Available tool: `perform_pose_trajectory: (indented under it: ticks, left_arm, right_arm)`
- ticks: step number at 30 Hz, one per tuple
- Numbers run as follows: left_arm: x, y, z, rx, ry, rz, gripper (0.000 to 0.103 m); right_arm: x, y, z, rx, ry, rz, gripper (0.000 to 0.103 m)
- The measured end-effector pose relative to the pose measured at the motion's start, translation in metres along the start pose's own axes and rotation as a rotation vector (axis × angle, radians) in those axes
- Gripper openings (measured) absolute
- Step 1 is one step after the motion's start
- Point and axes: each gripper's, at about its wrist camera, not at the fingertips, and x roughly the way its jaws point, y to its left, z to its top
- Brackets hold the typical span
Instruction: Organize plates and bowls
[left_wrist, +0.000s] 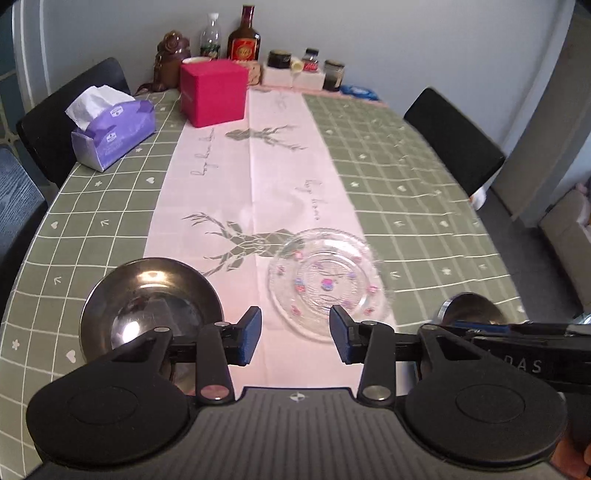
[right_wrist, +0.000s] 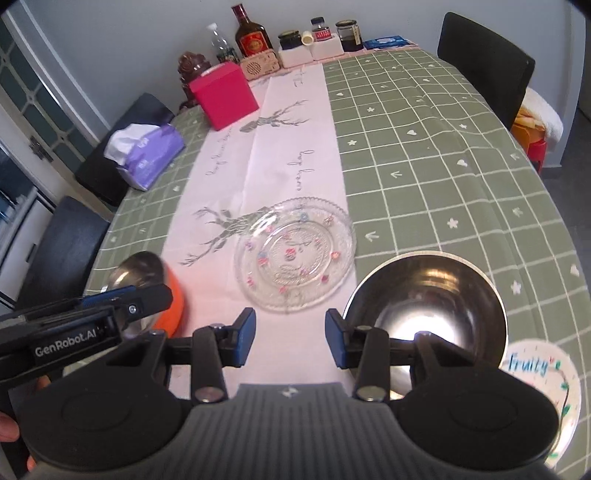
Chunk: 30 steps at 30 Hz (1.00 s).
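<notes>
A clear glass plate (left_wrist: 328, 280) with small coloured flowers lies on the pale runner, just beyond my left gripper (left_wrist: 295, 336), which is open with nothing between its blue pads. A steel bowl (left_wrist: 151, 302) sits to its left, partly under the left finger. In the right wrist view the same glass plate (right_wrist: 295, 254) lies ahead of my right gripper (right_wrist: 290, 338), open and empty. Another steel bowl (right_wrist: 424, 306) stands to its right, overlapping a white "Fruity" plate (right_wrist: 546, 391). The left bowl (right_wrist: 147, 277) shows an orange outside, half hidden by the left gripper (right_wrist: 110, 295).
A red box (left_wrist: 212, 92), a purple tissue pack (left_wrist: 110, 129), and bottles and jars (left_wrist: 243, 37) stand at the table's far end. Black chairs (left_wrist: 454, 140) flank the green checked tablecloth (left_wrist: 406, 177). The table's right edge drops to the floor.
</notes>
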Motion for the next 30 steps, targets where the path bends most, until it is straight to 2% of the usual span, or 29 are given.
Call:
perform_pose_trajectory:
  ticks: [5, 15, 23, 26, 30]
  left_arm:
    - [0.038, 0.002, 0.014, 0.039, 0.042, 0.064, 0.048]
    - [0.095, -0.001, 0.033, 0.068, 0.108, 0.096, 0.045]
    - [0.123, 0.006, 0.031, 0.022, 0.155, 0.09, 0.032]
    - [0.126, 0.005, 0.031, 0.015, 0.16, 0.074, 0.032]
    - [0.132, 0.003, 0.033, 0.015, 0.178, 0.102, 0.031]
  right_arm:
    - [0.035, -0.001, 0.021, -0.041, 0.02, -0.046, 0.041]
    - [0.091, -0.013, 0.054, -0.04, 0.075, -0.119, 0.041]
    - [0.114, -0.029, 0.064, 0.014, 0.125, -0.115, 0.041]
    - [0.121, -0.036, 0.065, 0.044, 0.151, -0.107, 0.04]
    - [0.128, -0.042, 0.064, 0.076, 0.18, -0.094, 0.04]
